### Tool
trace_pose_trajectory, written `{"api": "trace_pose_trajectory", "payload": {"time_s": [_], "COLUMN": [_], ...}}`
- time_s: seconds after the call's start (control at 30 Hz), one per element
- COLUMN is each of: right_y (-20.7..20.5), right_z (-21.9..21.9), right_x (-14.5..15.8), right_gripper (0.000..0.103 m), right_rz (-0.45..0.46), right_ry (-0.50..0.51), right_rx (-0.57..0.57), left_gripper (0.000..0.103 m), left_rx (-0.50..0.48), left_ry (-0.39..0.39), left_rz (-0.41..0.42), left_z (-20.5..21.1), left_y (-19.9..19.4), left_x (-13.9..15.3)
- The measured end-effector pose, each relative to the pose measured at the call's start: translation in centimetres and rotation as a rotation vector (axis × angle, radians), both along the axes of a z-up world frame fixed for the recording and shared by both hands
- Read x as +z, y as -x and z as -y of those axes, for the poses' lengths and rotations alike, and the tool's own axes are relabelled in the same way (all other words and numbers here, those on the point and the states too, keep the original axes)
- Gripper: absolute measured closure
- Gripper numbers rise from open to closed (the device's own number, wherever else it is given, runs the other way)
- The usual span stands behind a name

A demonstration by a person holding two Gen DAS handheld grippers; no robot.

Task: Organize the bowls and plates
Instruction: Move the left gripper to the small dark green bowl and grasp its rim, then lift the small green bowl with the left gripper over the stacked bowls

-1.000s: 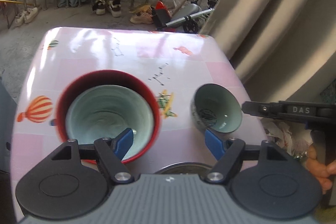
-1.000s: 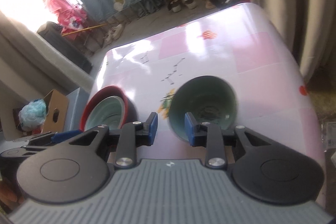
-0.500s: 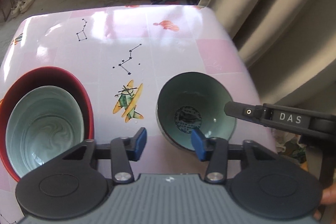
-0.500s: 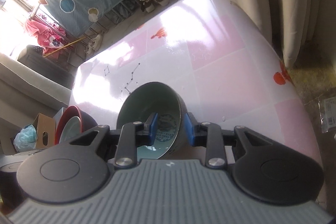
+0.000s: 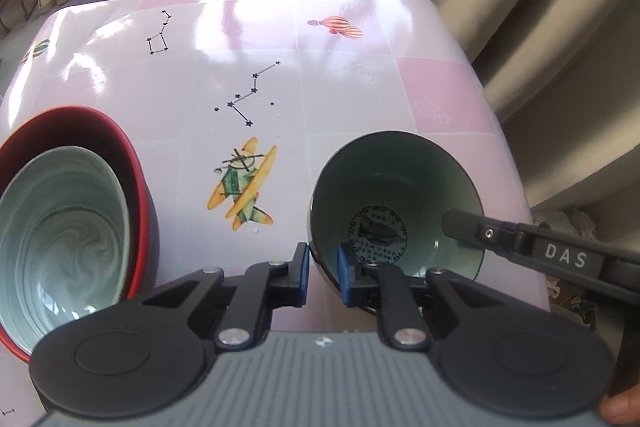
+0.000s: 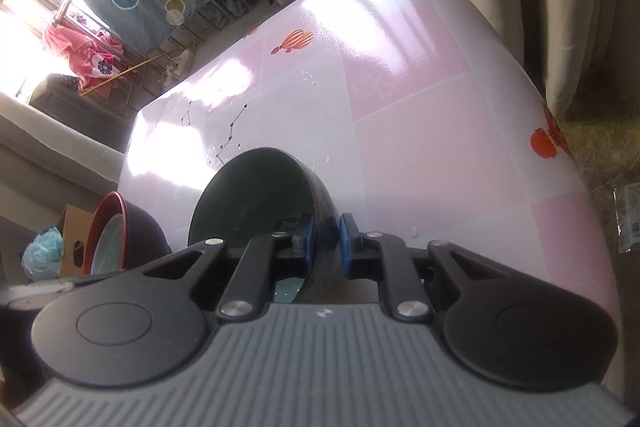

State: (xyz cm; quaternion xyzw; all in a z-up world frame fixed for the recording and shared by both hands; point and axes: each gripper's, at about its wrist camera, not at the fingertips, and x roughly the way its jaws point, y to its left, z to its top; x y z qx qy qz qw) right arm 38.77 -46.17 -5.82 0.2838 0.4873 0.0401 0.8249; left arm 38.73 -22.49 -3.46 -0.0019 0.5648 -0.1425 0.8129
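A small bowl (image 5: 396, 195), pale green inside with a dark printed medallion at the bottom, stands on the right of the table. My left gripper (image 5: 322, 269) straddles its near-left rim, one blue pad outside, one inside; the jaws are closing and the pads touch the wall. My right gripper (image 6: 326, 245) straddles the bowl's (image 6: 256, 195) right wall, jaws closing, pads pressed on it. One of its fingers (image 5: 476, 229) shows over the right rim. At the left a red bowl (image 5: 134, 187) holds a pale green swirled bowl (image 5: 60, 227).
The table (image 5: 360, 87) has a glossy pink and lilac cloth with printed planes and balloons. Beige curtains (image 5: 560, 47) hang close to its right edge. Shoes and a scooter lie on the floor beyond. A cardboard box (image 6: 72, 247) stands left of the table.
My left gripper moved right from over the red bowl to the small bowl and narrowed onto its rim. My right gripper sank lower and closed on the bowl's right wall.
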Motion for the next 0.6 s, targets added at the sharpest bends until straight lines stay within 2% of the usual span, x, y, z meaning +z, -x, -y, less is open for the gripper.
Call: {"api": "trace_pose_trajectory", "payload": {"time_s": [0.17,0.4,0.6], "right_y": [0.7,0.6,0.4], "right_z": [0.3,0.6,1.1], "right_x": [0.2,0.2,-1.1], "right_gripper": [0.092,0.089,0.087], "right_rz": [-0.008,-0.017,-0.041], "right_ry": [0.018,0.015,-0.014], "right_rx": [0.016,0.008,-0.008], "left_gripper": [0.086,0.086,0.088], "left_rx": [-0.058,-0.023,-0.009], "left_ry": [0.009,-0.001,-0.003], "left_rz": [-0.002,-0.011,-0.022], "left_z": [0.6,1.2,1.5], "left_y": [1.3,0.5,0.0], "left_x": [0.0,-1.1,-2.4]}}
